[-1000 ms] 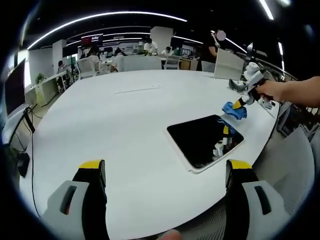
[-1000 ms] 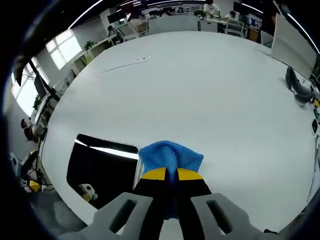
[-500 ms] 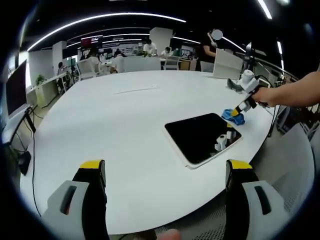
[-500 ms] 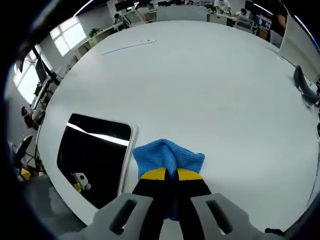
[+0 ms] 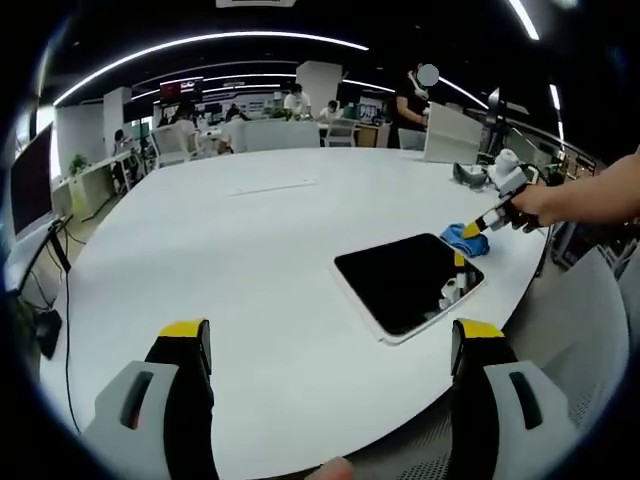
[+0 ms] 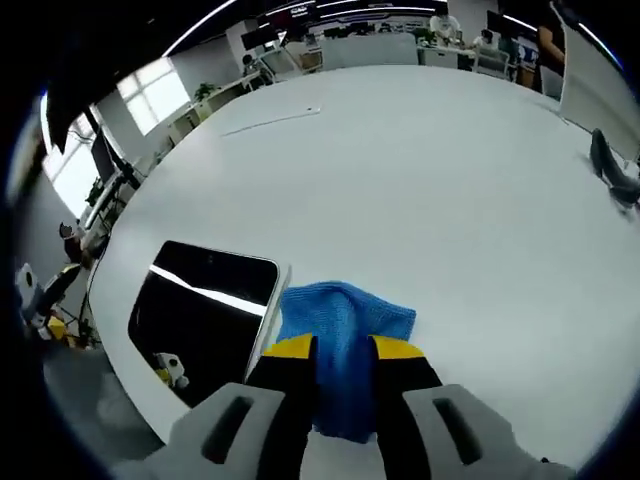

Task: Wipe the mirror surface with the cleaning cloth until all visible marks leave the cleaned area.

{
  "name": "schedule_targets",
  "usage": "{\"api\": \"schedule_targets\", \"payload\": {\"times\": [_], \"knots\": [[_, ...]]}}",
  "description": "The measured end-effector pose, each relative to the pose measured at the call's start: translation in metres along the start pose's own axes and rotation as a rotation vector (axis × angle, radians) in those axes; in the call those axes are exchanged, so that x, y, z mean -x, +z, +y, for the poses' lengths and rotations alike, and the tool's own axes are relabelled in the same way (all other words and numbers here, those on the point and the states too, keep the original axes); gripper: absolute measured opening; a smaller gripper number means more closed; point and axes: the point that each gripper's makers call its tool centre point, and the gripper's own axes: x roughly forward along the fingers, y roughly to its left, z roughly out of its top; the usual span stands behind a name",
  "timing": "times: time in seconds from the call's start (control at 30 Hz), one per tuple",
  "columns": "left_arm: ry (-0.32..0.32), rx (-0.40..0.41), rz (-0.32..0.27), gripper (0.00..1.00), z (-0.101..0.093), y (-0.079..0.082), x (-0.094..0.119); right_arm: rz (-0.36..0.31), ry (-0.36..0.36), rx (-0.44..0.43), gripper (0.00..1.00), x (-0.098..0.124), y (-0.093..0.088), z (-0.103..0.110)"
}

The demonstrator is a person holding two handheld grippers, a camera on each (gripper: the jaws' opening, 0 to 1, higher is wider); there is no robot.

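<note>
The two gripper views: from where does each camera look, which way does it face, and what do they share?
Left gripper view: rides the open left gripper, low at the table's near edge, facing across it; own fingers and a forearm show.
Right gripper view: rides the right gripper, looking down along fingers clamping the blue cloth beside the mirror.
Shared: mirror, cloth, table, right gripper.

text: none legible | far wall screen (image 5: 181,88): lettering too blurred
</note>
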Motion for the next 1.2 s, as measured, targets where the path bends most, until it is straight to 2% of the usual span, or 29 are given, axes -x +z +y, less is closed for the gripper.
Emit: {"api": "schedule_targets", "payload": {"times": [0.03, 0.07, 0.1, 0.13, 0.2, 0.27, 0.3, 0.33, 0.37, 0.43, 0.5, 0.53, 0.6, 0.63, 0.67, 0.7, 0.73, 0.77, 0.9, 0.97, 1.2], "knots": [[-0.012, 0.025, -0.025, 0.99, 0.003, 0.006, 0.000, -0.040, 0.009, 0.018, 0.40, 0.007, 0.008, 0.002], [-0.013, 0.028, -0.031, 0.99, 0.004, 0.007, 0.000, -0.067, 0.017, 0.035, 0.48, 0.012, 0.014, 0.003], [-0.014, 0.022, -0.039, 0.99, 0.008, 0.011, 0.002, -0.121, 0.025, 0.068, 0.57, 0.020, 0.024, 0.004], [-0.019, 0.022, -0.042, 0.99, 0.010, 0.012, 0.003, -0.127, 0.022, 0.078, 0.62, 0.023, 0.025, 0.003], [-0.035, 0.016, -0.055, 0.99, 0.012, 0.015, 0.004, -0.203, 0.059, 0.120, 0.74, 0.035, 0.035, 0.005], [-0.037, 0.006, -0.062, 0.99, 0.017, 0.014, 0.005, -0.249, 0.033, 0.145, 0.86, 0.050, 0.032, -0.003], [-0.035, 0.002, -0.061, 0.99, 0.019, 0.012, 0.006, -0.263, 0.038, 0.153, 0.93, 0.057, 0.025, -0.006], [-0.036, 0.001, -0.059, 0.99, 0.020, 0.010, 0.007, -0.264, 0.042, 0.152, 0.95, 0.062, 0.017, -0.010], [-0.039, 0.000, -0.059, 0.99, 0.020, 0.009, 0.007, -0.280, 0.049, 0.155, 0.97, 0.068, 0.011, -0.011], [-0.090, 0.005, -0.072, 0.99, 0.013, 0.006, 0.009, -0.272, 0.051, 0.147, 0.98, 0.078, -0.013, -0.017], [-0.086, -0.002, -0.050, 0.99, 0.013, -0.002, 0.010, -0.273, 0.081, 0.138, 0.98, 0.091, -0.034, -0.017], [-0.075, -0.008, -0.020, 0.99, 0.015, -0.009, 0.011, -0.241, 0.090, 0.114, 0.98, 0.098, -0.048, -0.015], [-0.073, 0.000, -0.019, 0.99, 0.016, -0.011, 0.011, -0.252, 0.084, 0.167, 0.98, 0.108, -0.057, -0.014], [-0.070, 0.004, -0.023, 0.99, 0.016, -0.010, 0.012, -0.283, 0.047, 0.230, 0.98, 0.116, -0.060, -0.016], [-0.063, 0.004, -0.022, 0.99, 0.016, -0.010, 0.012, -0.273, 0.044, 0.221, 0.98, 0.118, -0.067, -0.017], [-0.056, 0.000, -0.020, 0.99, 0.017, -0.011, 0.013, -0.266, 0.052, 0.152, 0.98, 0.121, -0.072, -0.018], [-0.050, -0.007, -0.019, 0.99, 0.017, -0.011, 0.013, -0.289, 0.070, 0.099, 0.98, 0.124, -0.072, -0.016], [-0.049, -0.008, -0.020, 0.99, 0.017, -0.011, 0.014, -0.302, 0.079, 0.085, 0.98, 0.126, -0.072, -0.015], [-0.036, -0.009, -0.025, 0.99, 0.020, -0.011, 0.016, -0.271, 0.057, 0.115, 0.98, 0.127, -0.081, -0.013], [-0.031, -0.001, -0.026, 0.99, 0.021, -0.011, 0.018, -0.283, 0.062, 0.150, 0.98, 0.127, -0.077, -0.011], [-0.028, 0.004, -0.010, 0.99, 0.022, -0.013, 0.019, -0.263, 0.052, 0.118, 0.98, 0.119, -0.074, -0.009]]}}
